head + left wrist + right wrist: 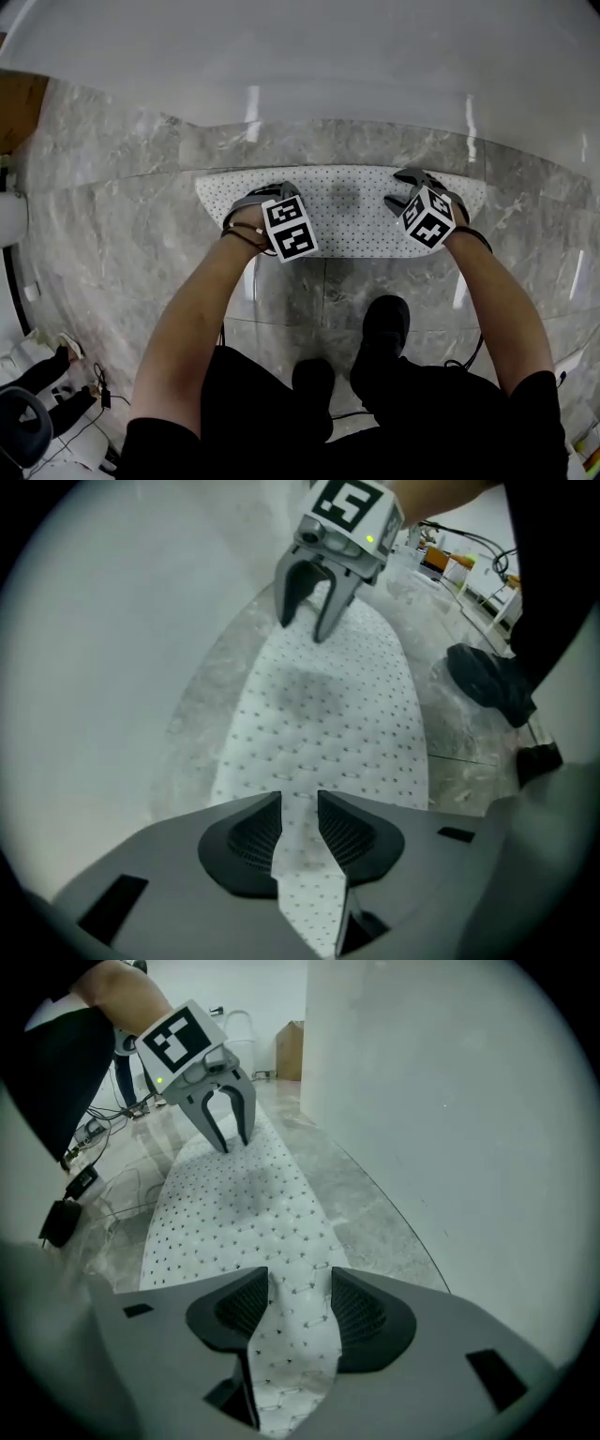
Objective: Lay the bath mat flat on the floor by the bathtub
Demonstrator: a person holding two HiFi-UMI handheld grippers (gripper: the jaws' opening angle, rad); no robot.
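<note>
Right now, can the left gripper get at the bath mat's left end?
Looks like yes: the left gripper is at that end of the bath mat, with the mat's edge pinched between its jaws. Nothing lies in the way.

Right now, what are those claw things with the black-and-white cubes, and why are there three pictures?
A person holds a tool in each hand: the left gripper and the right gripper. Each is a claw with two jaws. One picture comes from a camera on the person's head, looking down at their arms. The other two come from small cameras riding on the claws. On the grey floor, beside the white bathtub, lies a dotted white bath mat. Each claw pinches one end of it.
</note>
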